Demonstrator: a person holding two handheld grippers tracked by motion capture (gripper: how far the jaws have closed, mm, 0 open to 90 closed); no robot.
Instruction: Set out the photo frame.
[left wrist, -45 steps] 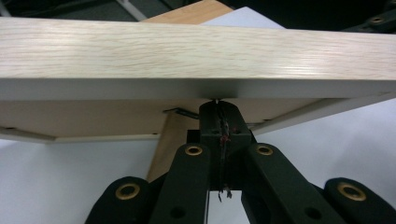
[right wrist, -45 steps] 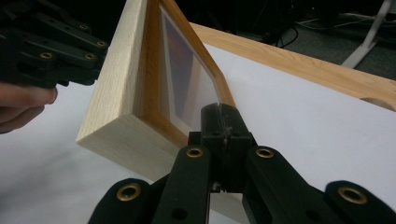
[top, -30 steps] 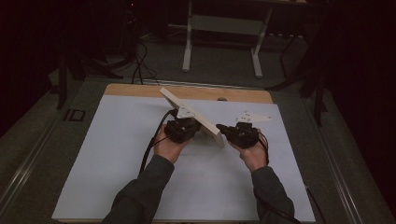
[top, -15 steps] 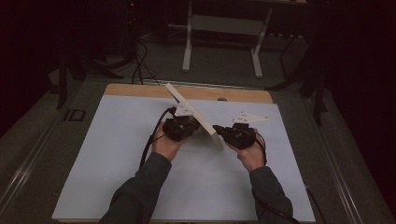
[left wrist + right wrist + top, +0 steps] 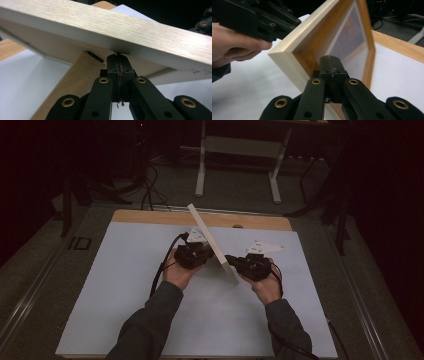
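Table [image 5: 125,310]: white sheet over a wooden top, a strip of bare wood along the far edge.

Picture frame [image 5: 212,242]: light wood, standing on edge near the middle of the table, tilted, running from the near right to the far left between the two hands. Glazed front with inner border visible in the right gripper view [image 5: 347,37]; brown backing board and a leaning stand panel visible in the left gripper view [image 5: 130,32].

Left hand [image 5: 177,272]: behind the frame, on its back side, wrapped around the gripper body.

Right hand [image 5: 265,285]: at the near end of the frame, on its front side.

Left gripper [image 5: 117,58]: jaws pressed together, tips butted against the lower edge of the frame's back, just beside the stand panel. Nothing pinched between the pads.

Right gripper [image 5: 331,62]: jaws pressed together, tips set against the inner border of the frame near its lower corner. Nothing pinched between the pads.

Grey three-cornered plate [image 5: 265,247]: on top of the right gripper, facing up.
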